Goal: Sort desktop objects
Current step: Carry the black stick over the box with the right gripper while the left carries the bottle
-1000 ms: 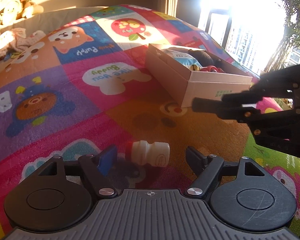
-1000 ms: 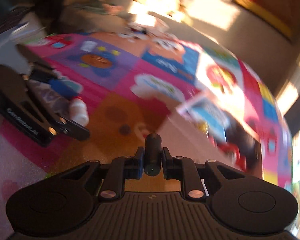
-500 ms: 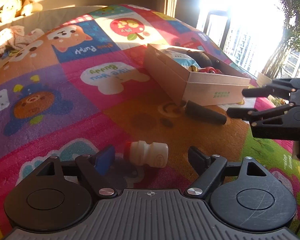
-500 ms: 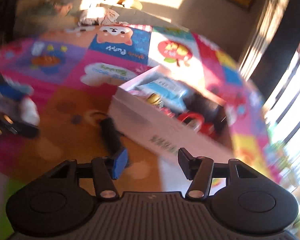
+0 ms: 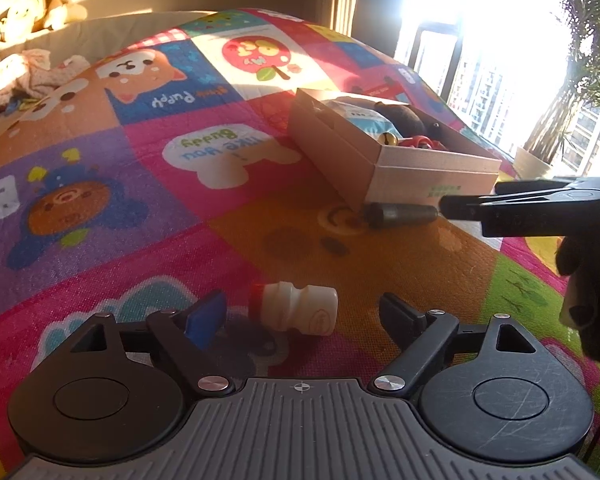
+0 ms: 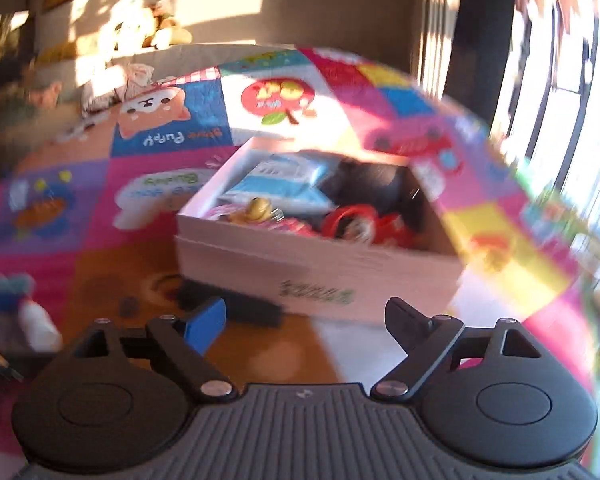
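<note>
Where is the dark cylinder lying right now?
In the left wrist view, the dark cylinder lies on the play mat, against the near wall of the cardboard box.

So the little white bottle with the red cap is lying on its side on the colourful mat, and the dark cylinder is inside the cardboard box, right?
Not quite. The dark cylinder lies on the colourful mat against the outside of the cardboard box, as the left wrist view shows. The white bottle with the red cap is indeed lying on its side.

We see the bottle [image 5: 296, 309] lying on the mat [image 5: 100, 208]. Behind it, the cylinder [image 5: 400, 214] lies against the box [image 5: 432, 168].
</note>
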Action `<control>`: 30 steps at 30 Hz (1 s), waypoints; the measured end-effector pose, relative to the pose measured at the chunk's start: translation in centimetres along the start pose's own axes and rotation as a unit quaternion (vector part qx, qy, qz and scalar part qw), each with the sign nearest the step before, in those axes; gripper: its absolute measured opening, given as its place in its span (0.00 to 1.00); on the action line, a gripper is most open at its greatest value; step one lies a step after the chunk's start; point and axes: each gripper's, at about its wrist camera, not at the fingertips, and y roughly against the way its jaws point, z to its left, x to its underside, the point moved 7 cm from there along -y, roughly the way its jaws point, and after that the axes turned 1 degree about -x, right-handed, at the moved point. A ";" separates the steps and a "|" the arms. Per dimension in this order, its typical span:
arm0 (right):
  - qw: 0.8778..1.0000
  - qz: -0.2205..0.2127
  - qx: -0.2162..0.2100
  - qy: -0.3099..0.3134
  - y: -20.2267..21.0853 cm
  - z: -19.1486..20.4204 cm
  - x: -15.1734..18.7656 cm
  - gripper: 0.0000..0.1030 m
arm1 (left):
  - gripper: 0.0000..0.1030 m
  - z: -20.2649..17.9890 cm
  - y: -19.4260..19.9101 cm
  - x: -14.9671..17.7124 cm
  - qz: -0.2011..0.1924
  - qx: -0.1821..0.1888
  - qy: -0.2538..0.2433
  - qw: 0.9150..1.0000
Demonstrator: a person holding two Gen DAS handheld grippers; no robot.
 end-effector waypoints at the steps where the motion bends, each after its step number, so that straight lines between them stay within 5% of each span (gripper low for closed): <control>1: 1.000 0.013 -0.012 -0.018 -0.6 0.3 0.1 0.85 | 0.87 0.0 0.0 0.0 0.000 0.001 0.001 1.000; 5: 0.993 0.070 -0.045 -0.084 -3.7 1.4 0.6 0.89 | 0.87 0.0 0.0 0.0 -0.001 0.001 0.003 1.000; 8: 0.993 0.063 -0.033 -0.098 -4.9 2.3 0.1 0.95 | 0.87 0.0 -0.1 0.0 -0.001 0.004 0.005 1.000; 12: 0.996 0.056 -0.031 -0.062 -5.2 3.4 -0.2 0.73 | 0.91 0.0 0.0 0.0 0.000 0.007 0.005 1.000; 20: 0.996 0.029 -0.067 -0.040 0.5 1.6 0.9 0.73 | 0.89 -0.6 -0.4 0.0 0.011 -0.028 -0.026 0.999; 26: 0.997 -0.025 -0.078 0.009 7.2 0.2 2.3 0.73 | 0.74 -1.0 -0.7 -0.3 0.016 -0.057 -0.039 0.997; 30: 0.995 -0.042 -0.085 0.031 10.3 -0.6 3.2 0.72 | 0.47 -1.6 -0.2 -0.3 0.015 -0.060 -0.050 0.997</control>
